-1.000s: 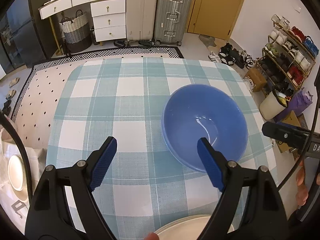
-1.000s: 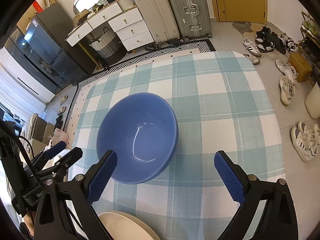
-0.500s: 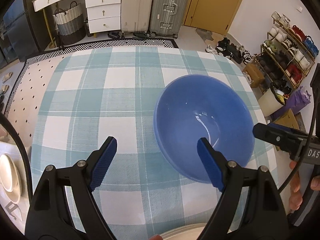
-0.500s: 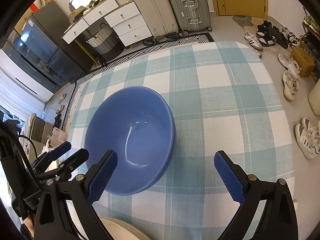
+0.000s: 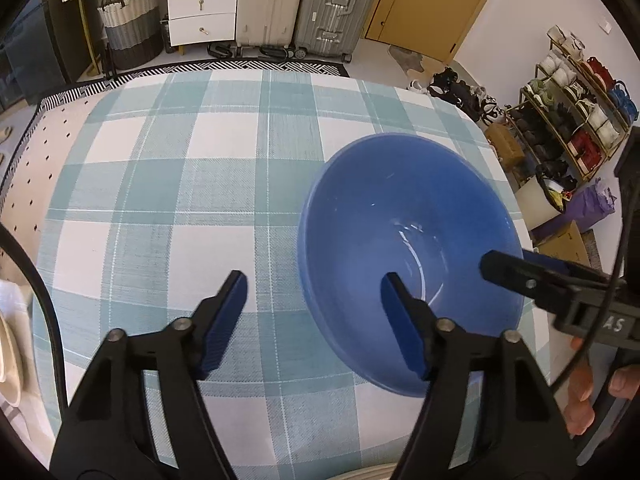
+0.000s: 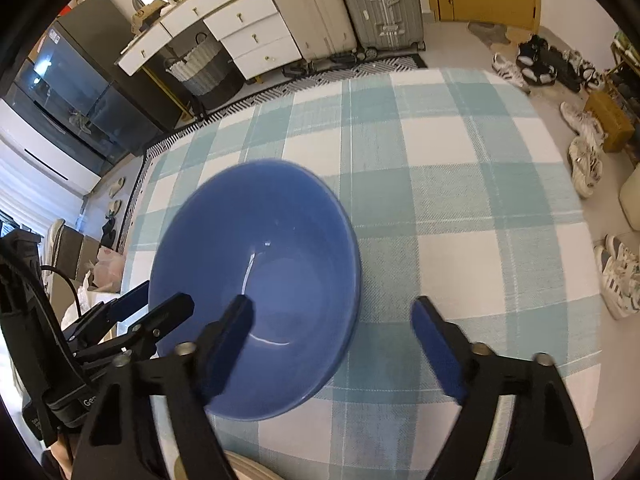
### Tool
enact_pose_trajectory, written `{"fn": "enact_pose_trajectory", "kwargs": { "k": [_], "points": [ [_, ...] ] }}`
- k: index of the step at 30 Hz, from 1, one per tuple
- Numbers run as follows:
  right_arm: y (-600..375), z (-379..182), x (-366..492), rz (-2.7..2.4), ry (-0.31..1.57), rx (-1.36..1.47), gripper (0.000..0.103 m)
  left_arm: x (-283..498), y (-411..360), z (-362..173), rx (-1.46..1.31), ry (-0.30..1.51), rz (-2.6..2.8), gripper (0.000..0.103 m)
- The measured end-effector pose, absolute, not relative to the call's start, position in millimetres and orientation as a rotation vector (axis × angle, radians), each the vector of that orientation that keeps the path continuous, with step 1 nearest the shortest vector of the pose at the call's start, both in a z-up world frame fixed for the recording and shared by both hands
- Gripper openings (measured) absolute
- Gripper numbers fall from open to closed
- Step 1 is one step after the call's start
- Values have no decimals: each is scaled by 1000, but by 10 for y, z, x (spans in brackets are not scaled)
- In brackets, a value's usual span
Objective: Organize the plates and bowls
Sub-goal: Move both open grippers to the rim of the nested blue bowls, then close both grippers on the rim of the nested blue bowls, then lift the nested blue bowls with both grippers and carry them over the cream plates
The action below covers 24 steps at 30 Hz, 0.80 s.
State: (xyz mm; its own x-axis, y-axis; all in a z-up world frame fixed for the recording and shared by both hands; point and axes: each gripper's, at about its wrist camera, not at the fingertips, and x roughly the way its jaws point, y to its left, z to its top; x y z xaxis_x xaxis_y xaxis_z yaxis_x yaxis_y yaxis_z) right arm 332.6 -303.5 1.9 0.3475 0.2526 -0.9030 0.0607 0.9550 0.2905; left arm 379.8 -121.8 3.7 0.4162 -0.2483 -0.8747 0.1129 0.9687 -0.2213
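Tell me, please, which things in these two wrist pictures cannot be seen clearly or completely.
- Cream plate: left wrist view, cut off by the bottom edge and hidden behind the left gripper.
- Blue bowl: right wrist view, motion-blurred; near rim hidden by the right gripper, jaws closing.
- Shoes on the rack: too small.

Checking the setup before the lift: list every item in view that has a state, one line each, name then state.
blue bowl: upright, empty, resting on the checked tablecloth.
left gripper: jaws closing, astride the bowl's near-left rim, pads not yet pressing it.
right gripper: jaws closing, astride the bowl's right rim, pads not yet pressing it.
cream plate: lying flat at the near table edge, mostly hidden.
yellow door: closed.
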Motion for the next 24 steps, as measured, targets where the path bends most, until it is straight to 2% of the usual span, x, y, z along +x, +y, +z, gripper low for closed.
{"fn": "enact_pose_trajectory", "kwargs": {
  "k": [1,3,4,12,14,24],
  "points": [
    [-3025,-7,3338,133,1220,301,75,3813,-1222,17,-135,1124,-227,55],
    [-2999,-42,3357,130,1225,295,71,3833,-1231,-27,-123,1136,-221,36],
    [-2986,-64,3368,124,1229,289,68,3845,-1241,-55,-112,1141,-217,32],
    [-2943,-190,3411,118,1266,290,33,3860,-1314,-107,-99,1144,-230,16],
    [-2952,-198,3401,90,1265,270,18,3859,-1333,-102,-84,1144,-224,16],
    [-2967,-207,3373,74,1245,269,15,3822,-1288,-88,-132,1139,-225,16]
  ]
}}
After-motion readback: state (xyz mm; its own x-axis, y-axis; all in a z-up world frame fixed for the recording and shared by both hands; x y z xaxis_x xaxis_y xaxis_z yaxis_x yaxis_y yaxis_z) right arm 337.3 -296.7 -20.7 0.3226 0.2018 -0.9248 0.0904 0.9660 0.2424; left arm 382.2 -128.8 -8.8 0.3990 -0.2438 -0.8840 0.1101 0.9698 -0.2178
